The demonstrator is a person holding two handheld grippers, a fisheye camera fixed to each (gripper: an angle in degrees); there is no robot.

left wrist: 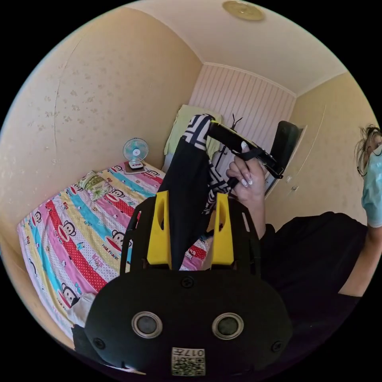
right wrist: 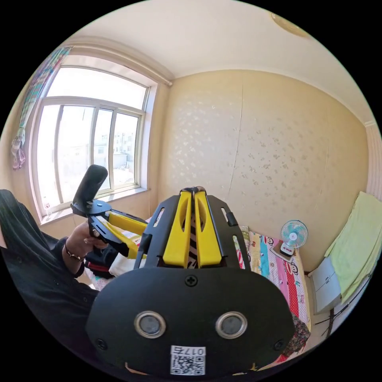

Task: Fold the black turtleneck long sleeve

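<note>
The black garment [left wrist: 187,187], with a black-and-white patterned part near its top, hangs down in the air over the bed. In the left gripper view it drops between my left gripper's [left wrist: 191,197] yellow jaws, which stand apart and open, the cloth lying closer to the left jaw. My right gripper [left wrist: 211,127] pinches its top edge, held by a hand [left wrist: 244,179]. In the right gripper view my right gripper [right wrist: 193,193] is shut on a strip of the patterned cloth [right wrist: 193,246]. My left gripper [right wrist: 133,238] shows lower left there, jaws spread.
A bed with a striped cartoon sheet [left wrist: 79,230] lies below, a small fan [left wrist: 135,151] at its far end beside a green cloth [left wrist: 179,127]. The person in black [left wrist: 318,246] stands at the right. A window [right wrist: 87,139] and folded clothes [right wrist: 99,262] are on the left of the right gripper view.
</note>
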